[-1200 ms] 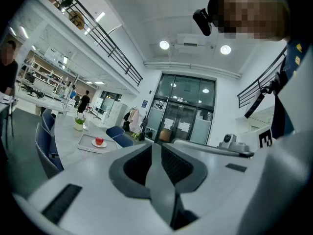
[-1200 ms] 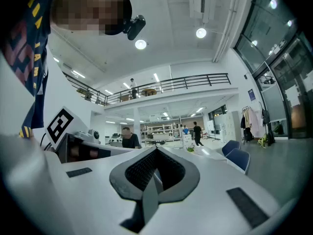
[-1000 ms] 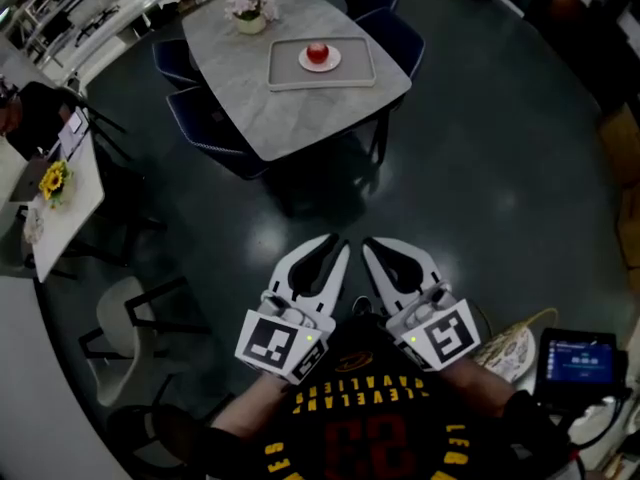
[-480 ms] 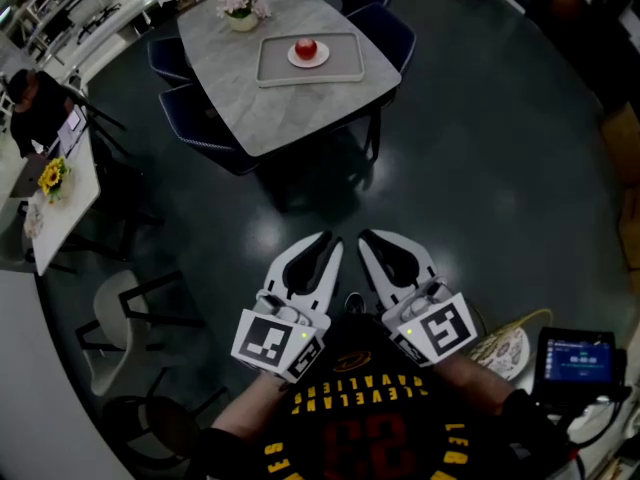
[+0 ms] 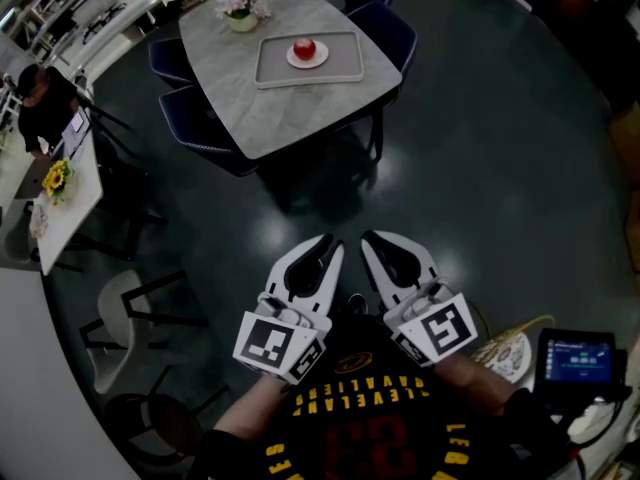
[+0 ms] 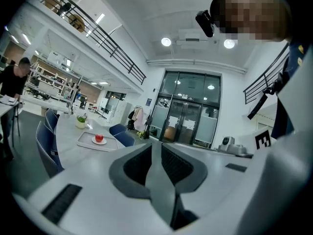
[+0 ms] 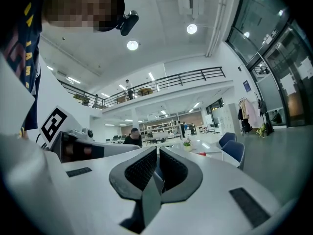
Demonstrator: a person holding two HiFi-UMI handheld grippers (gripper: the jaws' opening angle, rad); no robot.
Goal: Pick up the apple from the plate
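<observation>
A red apple (image 5: 305, 49) sits on a small white plate (image 5: 318, 60) inside a grey tray (image 5: 345, 63) on a grey stone-look table (image 5: 285, 108), far ahead at the top of the head view. The left gripper view shows the same apple (image 6: 99, 138), small and distant. My left gripper (image 5: 335, 241) and right gripper (image 5: 367, 238) are held side by side close to my body, above the dark floor and well short of the table. Both pairs of jaws meet at the tips with nothing between them.
A flower pot (image 5: 240, 10) stands at the table's far end. Blue chairs (image 5: 385, 28) ring the table. At the left, a person (image 5: 45, 103) is at a white desk with sunflowers (image 5: 52, 180). A white chair (image 5: 115, 318) stands near left; a tablet (image 5: 580, 358) lies bottom right.
The table and apple have slid slightly left and up in the head view. Both grippers stay side by side in front of me, jaws unchanged.
</observation>
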